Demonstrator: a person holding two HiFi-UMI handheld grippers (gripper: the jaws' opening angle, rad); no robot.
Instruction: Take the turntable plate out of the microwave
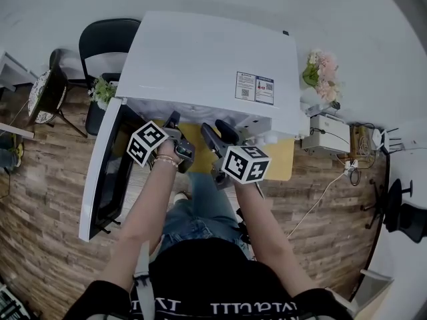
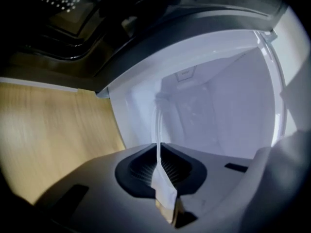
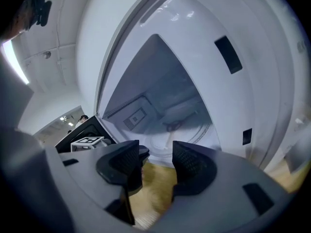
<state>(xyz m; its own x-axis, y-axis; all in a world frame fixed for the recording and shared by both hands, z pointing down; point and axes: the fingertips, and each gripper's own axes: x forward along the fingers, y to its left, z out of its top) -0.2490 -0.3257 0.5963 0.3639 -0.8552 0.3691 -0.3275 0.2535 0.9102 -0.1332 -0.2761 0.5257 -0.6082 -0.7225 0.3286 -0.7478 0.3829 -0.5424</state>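
Microwave (image 1: 207, 59) on wooden worktop (image 1: 283, 162), door (image 1: 100, 172) swung open to the left. Both grippers at the cavity mouth. Left gripper (image 2: 163, 174): jaws closed on the thin rim of the glass turntable plate (image 2: 158, 135), seen edge-on. Plate otherwise inside the cavity, on its floor (image 3: 189, 130). Right gripper (image 3: 155, 164): jaws apart, nothing between them, just outside the opening.

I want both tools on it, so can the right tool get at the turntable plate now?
Probably yes: the door hangs open, and the right tool faces the turntable plate, jaws parted and empty, nothing between.
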